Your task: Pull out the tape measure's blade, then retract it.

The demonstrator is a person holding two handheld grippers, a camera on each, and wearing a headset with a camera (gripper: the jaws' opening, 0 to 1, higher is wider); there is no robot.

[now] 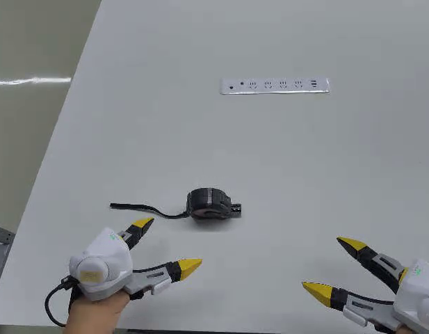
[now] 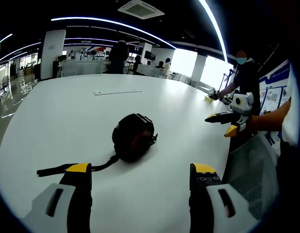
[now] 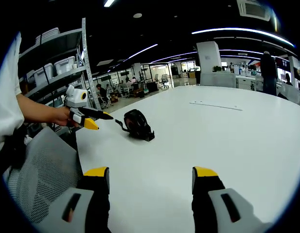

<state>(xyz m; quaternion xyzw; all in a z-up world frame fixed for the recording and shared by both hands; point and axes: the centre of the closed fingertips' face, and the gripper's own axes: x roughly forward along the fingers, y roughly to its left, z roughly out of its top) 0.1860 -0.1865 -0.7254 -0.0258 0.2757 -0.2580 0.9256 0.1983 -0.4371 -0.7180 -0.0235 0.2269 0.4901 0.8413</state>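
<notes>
A wide open-plan hall with long ceiling light strips, storage racks (image 3: 62,58) and people standing far off surrounds a large, plain white worktop (image 1: 304,160), beyond whose left edge a glossy greenish floor (image 1: 26,83) shows. A white power strip (image 1: 274,85) lies flat at the far side of the worktop, its length running left to right. Near the person's edge the left gripper (image 1: 170,243) and the right gripper (image 1: 329,264) hover well apart, each with yellow-tipped jaws spread wide and holding nothing. Both point inward and forward toward the middle. Between them and a little farther out sits the tape measure (image 1: 210,204), a black, rounded case lying on the worktop, closer to the left gripper and touched by neither. Its long axis runs left to right: the mouth with a small black tab faces the person's right, and a thin black wrist strap (image 1: 141,208) trails from the opposite end toward the left, lying flat and slightly curved. In the left gripper view the case (image 2: 133,136) shows a reddish side panel.
</notes>
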